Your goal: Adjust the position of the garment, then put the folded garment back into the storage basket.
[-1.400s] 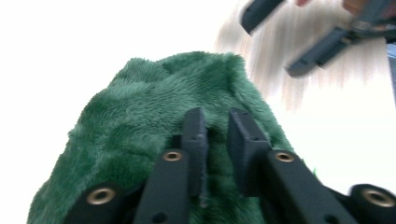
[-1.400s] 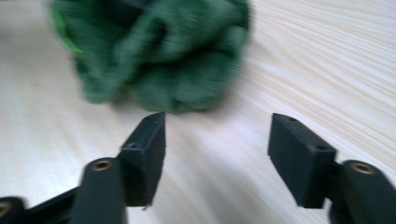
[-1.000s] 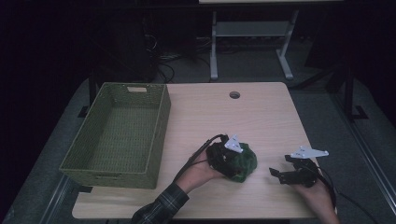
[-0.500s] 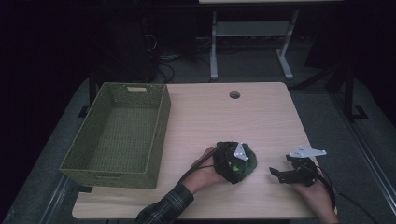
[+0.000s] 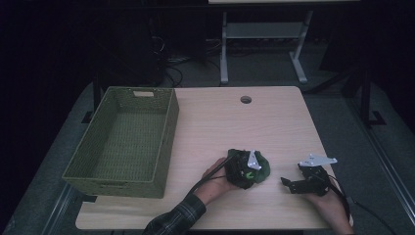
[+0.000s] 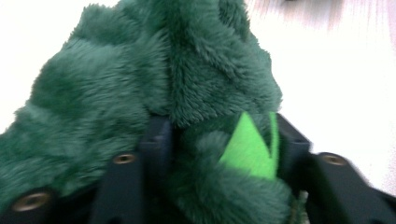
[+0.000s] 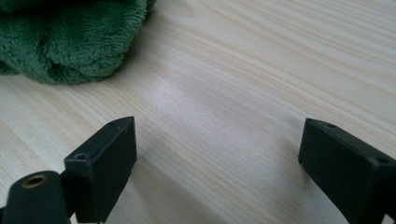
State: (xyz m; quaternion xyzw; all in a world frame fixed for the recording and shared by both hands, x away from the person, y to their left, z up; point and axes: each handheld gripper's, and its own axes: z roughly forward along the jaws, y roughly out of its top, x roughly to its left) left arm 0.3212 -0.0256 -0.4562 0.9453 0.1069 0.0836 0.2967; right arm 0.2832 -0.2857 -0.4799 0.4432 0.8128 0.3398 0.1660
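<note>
Near the tabletop's front edge, the left claw (image 5: 249, 171) has just been closing, its jaws now clamped on a fluffy dark-green plush toy (image 6: 154, 84) with a bright green patch. The right claw (image 5: 293, 185) rests alongside, jaws apart, empty. The grasp looks secured; next probably lifting toward the woven green basket (image 5: 166, 127) farther left. Pale wooden tabletop (image 5: 274, 117), dark room beyond.

A pale wooden table (image 5: 235, 127) is filling the lower middle, a white metal stand (image 5: 259, 46) is standing behind it at the top, dim grey floor (image 5: 342, 112) surrounding.
</note>
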